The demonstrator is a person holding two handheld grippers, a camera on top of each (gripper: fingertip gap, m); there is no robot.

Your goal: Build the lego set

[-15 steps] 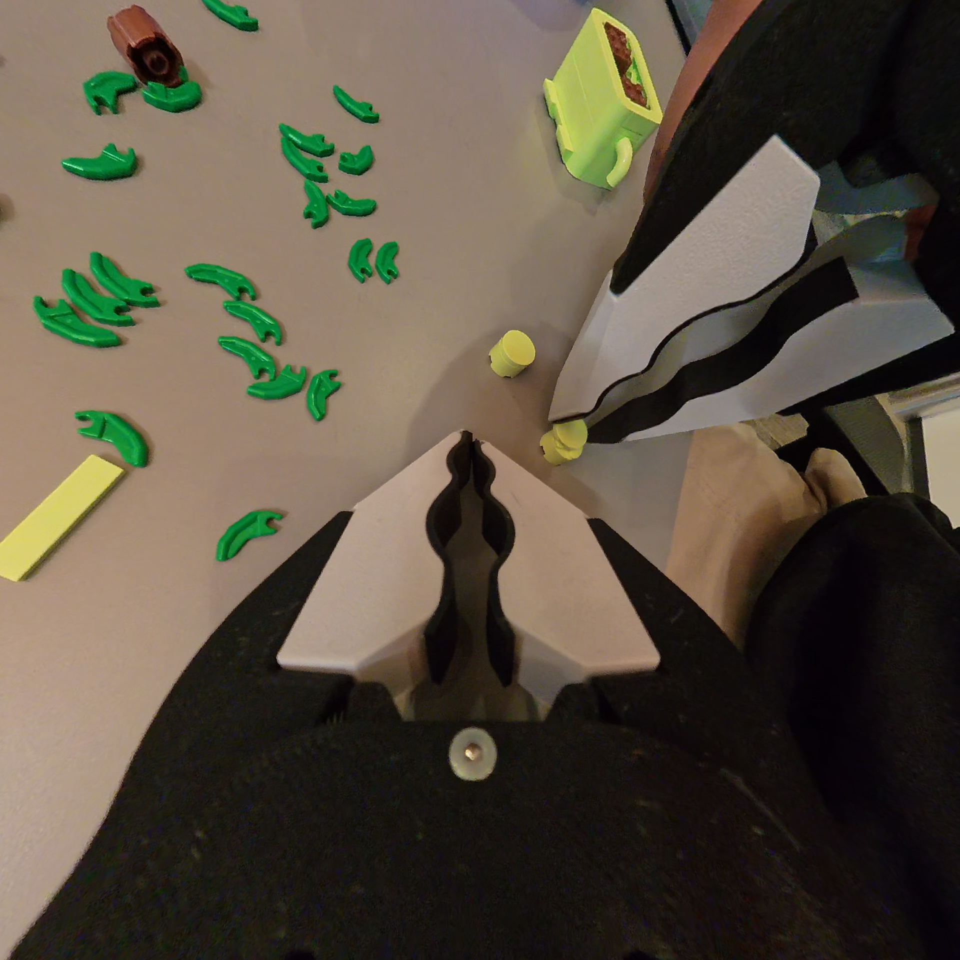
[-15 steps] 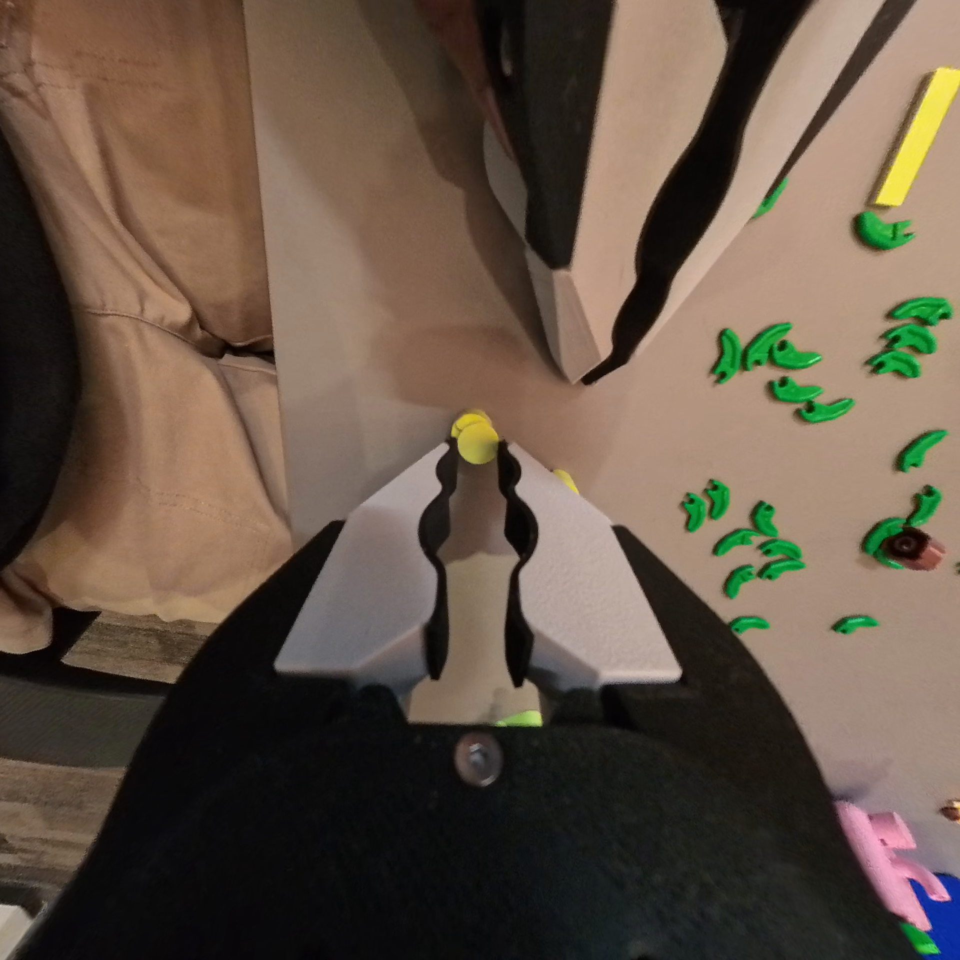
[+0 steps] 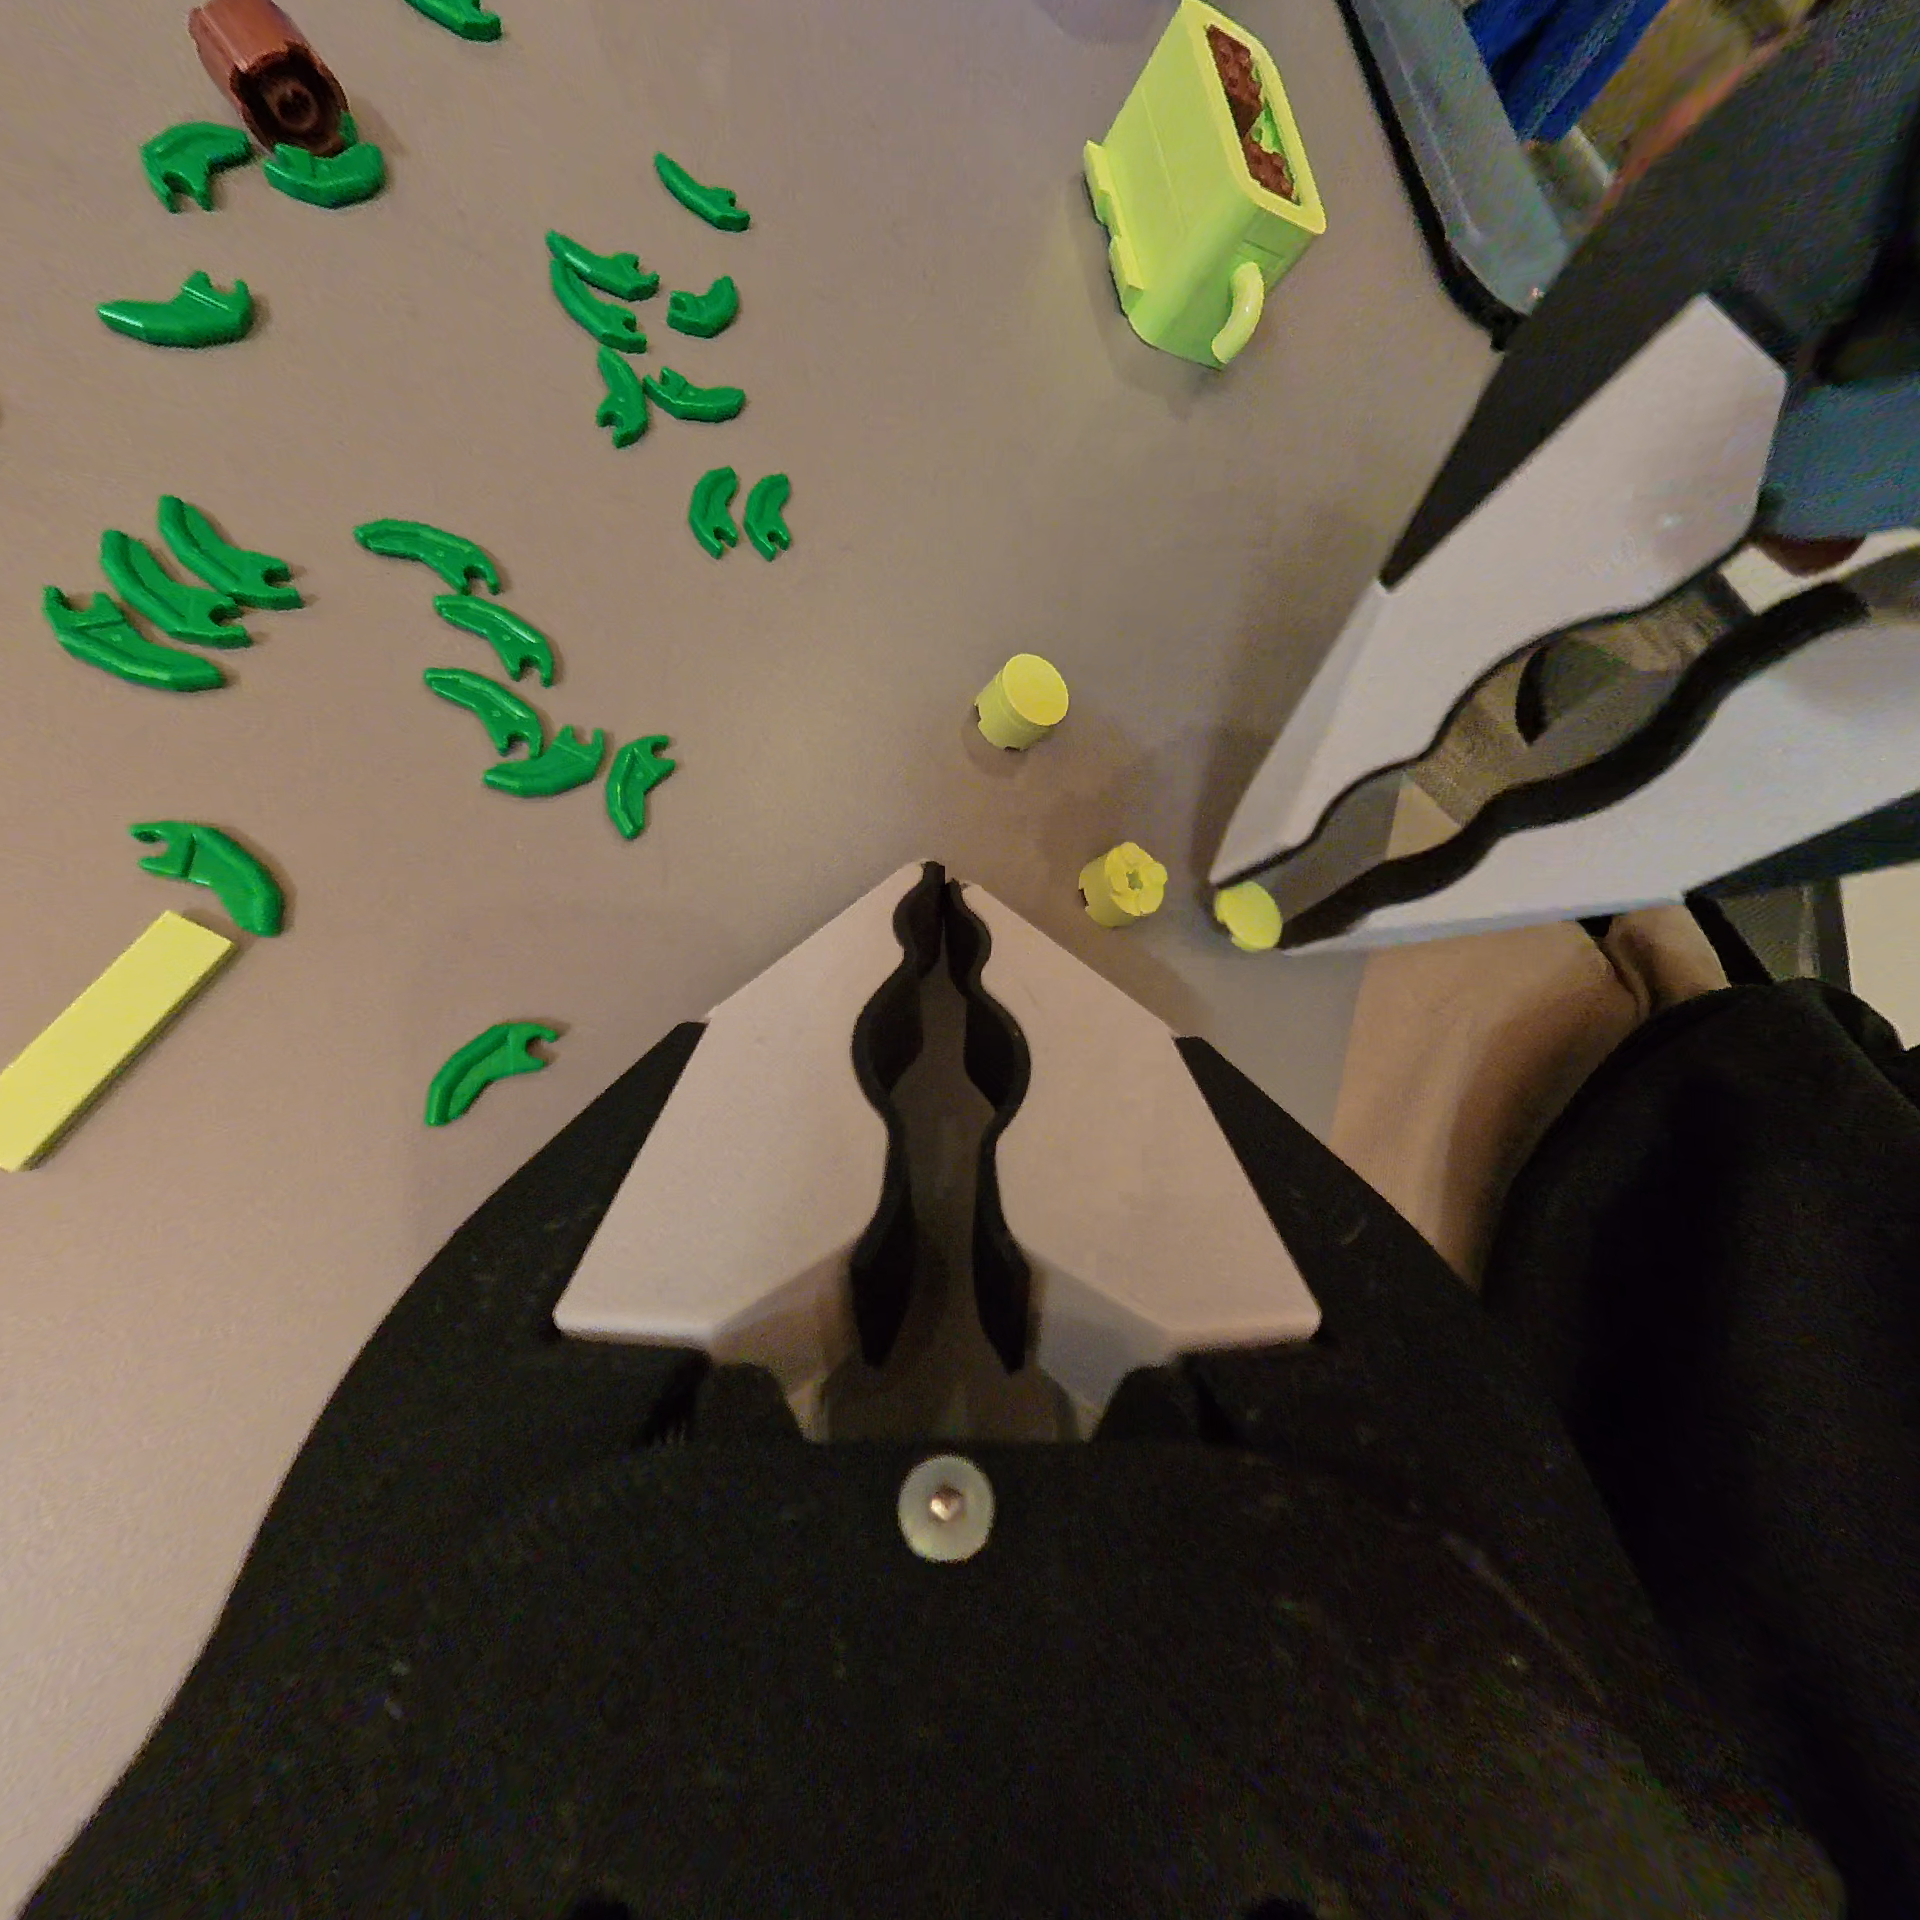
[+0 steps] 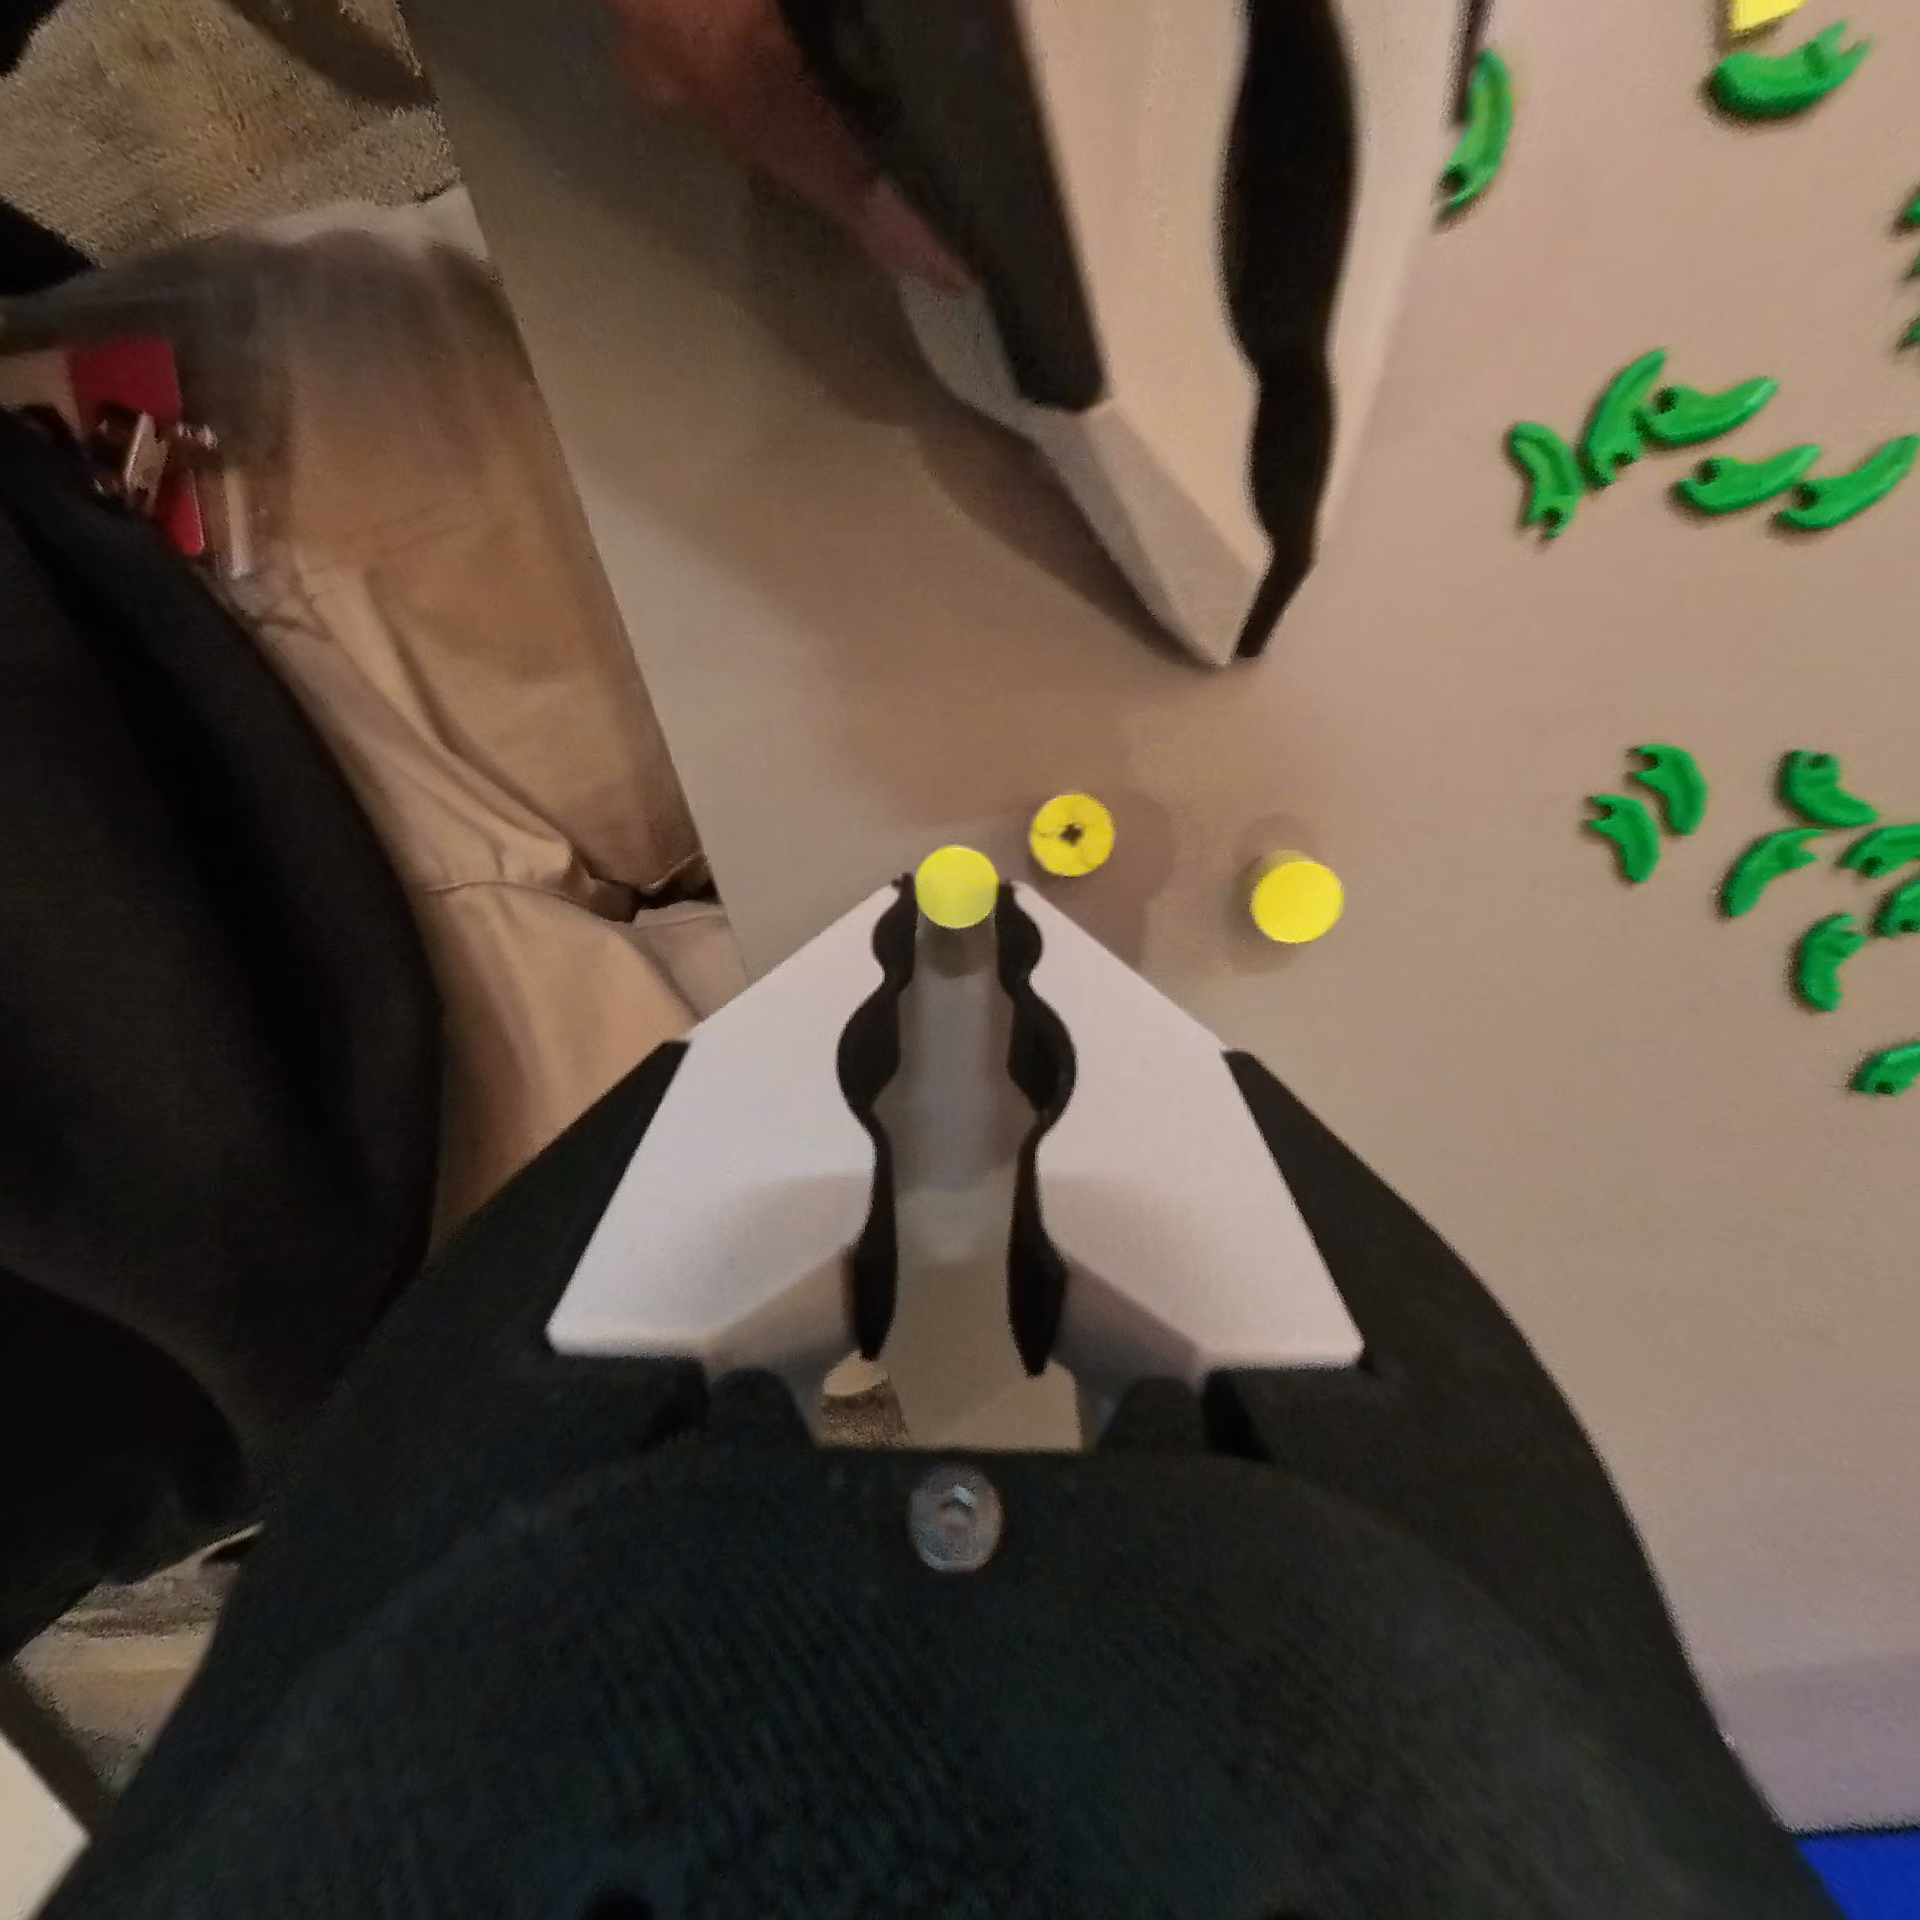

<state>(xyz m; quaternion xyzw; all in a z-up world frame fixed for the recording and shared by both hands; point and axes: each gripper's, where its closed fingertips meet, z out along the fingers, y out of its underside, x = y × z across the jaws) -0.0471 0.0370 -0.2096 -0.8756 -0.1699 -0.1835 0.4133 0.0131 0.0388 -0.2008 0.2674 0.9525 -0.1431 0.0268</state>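
My right gripper [image 4: 956,902] is shut on a small yellow round brick [image 4: 956,885] at its tips, near the table's edge. It also shows in the left wrist view [image 3: 1247,920], with the brick [image 3: 1245,916] between its tips. A second yellow round brick [image 3: 1122,883] with a cross hole lies just beside it on the table. A third yellow round brick [image 3: 1023,701] lies farther off. My left gripper [image 3: 938,883] is shut and empty, close to the left of the cross-hole brick. It shows at the top of the right wrist view [image 4: 1242,644].
Several green leaf pieces [image 3: 499,634] lie scattered over the grey table [image 3: 883,468]. A lime box build [image 3: 1205,197] stands at the back. A brown piece [image 3: 275,88] lies far left, and a yellow flat tile [image 3: 104,1039] near left. A person's legs [image 3: 1475,1060] are beyond the edge. Tip to tip, the grippers are about 6 cm apart. About 12 cm separates my left fingertips from the yellow flat tile [image 3: 104,1039].
The right gripper has drawn back towards the table edge with one yellow round brick. The cross-hole brick that was against it now lies apart on the table. The left gripper stays shut.
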